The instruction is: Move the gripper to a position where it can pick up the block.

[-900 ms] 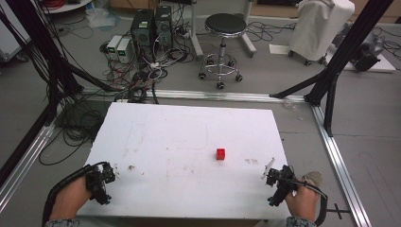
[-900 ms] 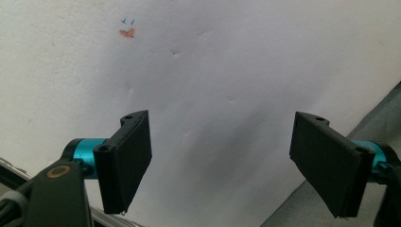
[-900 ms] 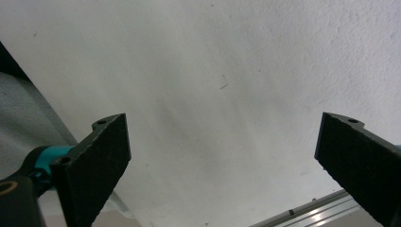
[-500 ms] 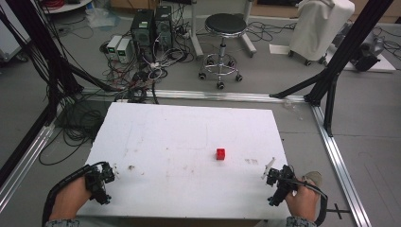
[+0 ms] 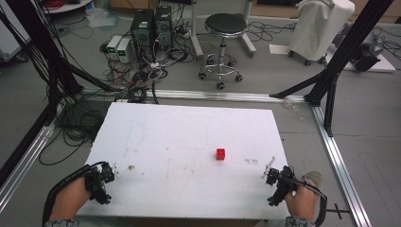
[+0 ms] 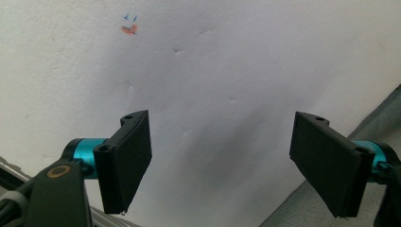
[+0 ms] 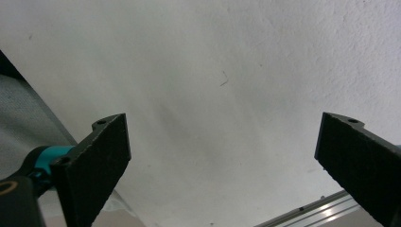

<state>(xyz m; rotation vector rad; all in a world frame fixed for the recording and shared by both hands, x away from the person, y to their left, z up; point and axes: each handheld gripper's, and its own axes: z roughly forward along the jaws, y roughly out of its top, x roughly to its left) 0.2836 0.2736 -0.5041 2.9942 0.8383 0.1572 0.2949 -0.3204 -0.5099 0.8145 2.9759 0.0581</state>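
Bare white tabletop (image 5: 179,142) is lying open between both grippers; one small red cube (image 5: 221,153) is standing right of centre.

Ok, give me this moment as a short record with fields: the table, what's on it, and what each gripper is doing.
surface: white table, scuffed and lightly marked
object: one small red cube, right of centre, alone, nothing touching it
left gripper: at the near left corner, jaws wide apart, holding nothing
right gripper: at the near right corner, jaws wide apart, holding nothing
nearer to cube: the right gripper
marks: small red and blue pen marks on the table ahead of the left gripper
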